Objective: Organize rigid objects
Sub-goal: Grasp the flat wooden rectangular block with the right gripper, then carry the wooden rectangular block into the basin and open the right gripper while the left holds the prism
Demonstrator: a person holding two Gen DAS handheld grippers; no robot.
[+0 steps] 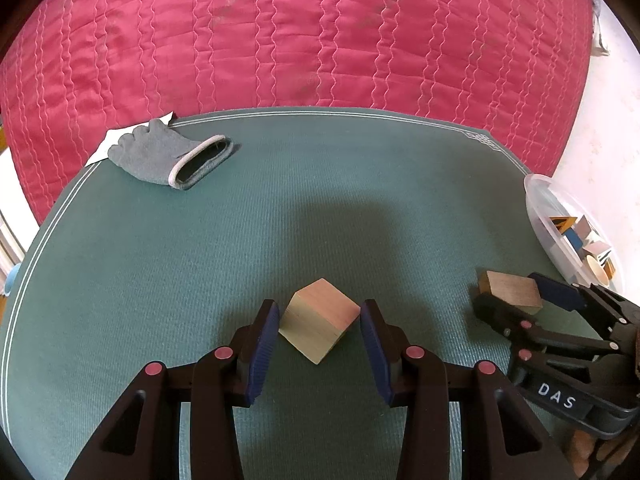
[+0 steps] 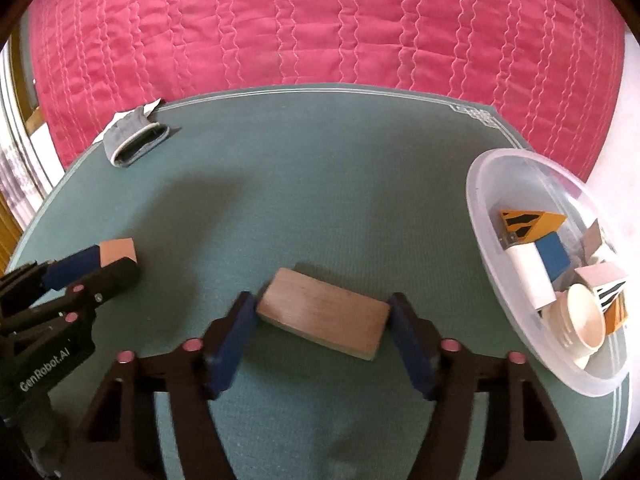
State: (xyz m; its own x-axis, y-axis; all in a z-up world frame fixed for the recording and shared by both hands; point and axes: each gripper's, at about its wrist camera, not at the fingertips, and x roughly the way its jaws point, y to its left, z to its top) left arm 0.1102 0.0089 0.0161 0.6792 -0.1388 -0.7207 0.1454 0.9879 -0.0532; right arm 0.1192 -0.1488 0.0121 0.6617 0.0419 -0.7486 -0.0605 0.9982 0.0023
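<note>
Slab (image 2: 324, 316) of plain brown wood, flat and rectangular, smooth-faced with faint grain, lying broad side down on the ribbed green mat (image 1: 320, 180). Long axis slanted from upper left to lower right in the right wrist view, roughly crosswise to the fingers. Right claw (image 2: 322, 300) about half spread and closed on the slab, one ribbed blue pad against each short end. Further left on the same mat, a wooden cube (image 1: 320, 320), pale and square-edged, turned so that one vertical edge points back at the left wrist camera, pinkish tint on its right face. Left claw (image 1: 320, 306) narrowed around the cube, gripping it with pads against two opposite corners. Just right of the slab, at the mat's edge, a clear plastic bowl (image 2: 472, 200), round and thin-walled, holding painted blocks (image 2: 552, 256) in yellow with black stripes, blue and white, plus a cream cup (image 2: 584, 320). At the mat's far left corner, well apart from both claws, a grey knitted glove (image 1: 160, 152), cuff open toward the cameras. Beyond the mat, a red quilt (image 1: 320, 40) with wavy stitched lines.
</note>
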